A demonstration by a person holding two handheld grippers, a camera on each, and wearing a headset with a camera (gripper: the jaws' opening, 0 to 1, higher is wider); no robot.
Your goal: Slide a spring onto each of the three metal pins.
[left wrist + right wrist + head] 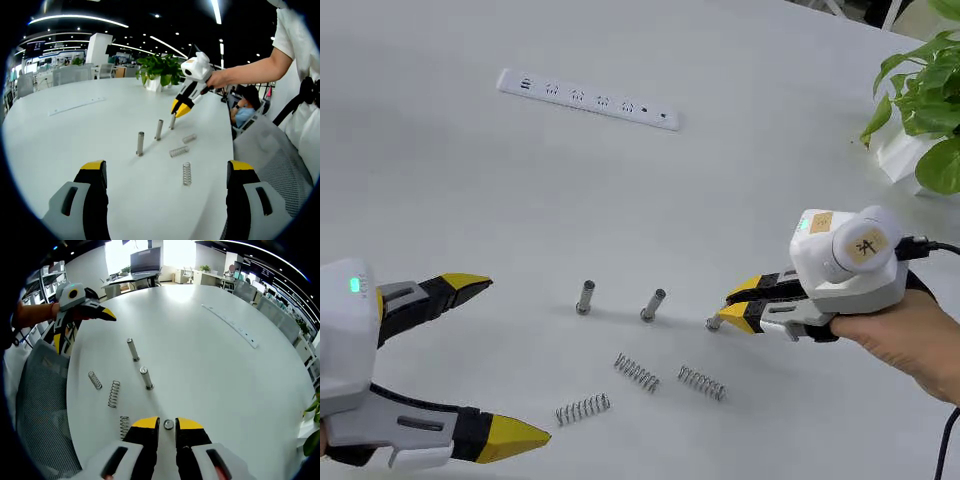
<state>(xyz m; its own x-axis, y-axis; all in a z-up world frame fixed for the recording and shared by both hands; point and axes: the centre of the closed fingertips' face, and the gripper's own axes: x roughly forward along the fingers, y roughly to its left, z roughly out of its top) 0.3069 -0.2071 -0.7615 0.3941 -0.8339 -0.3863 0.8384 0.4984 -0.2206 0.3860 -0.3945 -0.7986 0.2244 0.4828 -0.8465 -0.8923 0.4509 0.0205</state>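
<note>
Three short metal pins stand upright in a row on the white table: the left pin [585,296], the middle pin [653,304] and the right pin [713,323]. In front of them lie three loose springs [583,408] [636,371] [702,382], flat on the table. My right gripper [727,308] comes in from the right, and its yellow tips are closed on the right pin [169,424]. My left gripper [498,360] hovers wide open at the lower left, holding nothing, aimed at the pins [140,143] and springs [186,173].
A white power strip [587,98] lies at the far side of the table. A potted plant [925,110] stands at the far right. A grey mesh chair [280,165] sits beyond the table edge.
</note>
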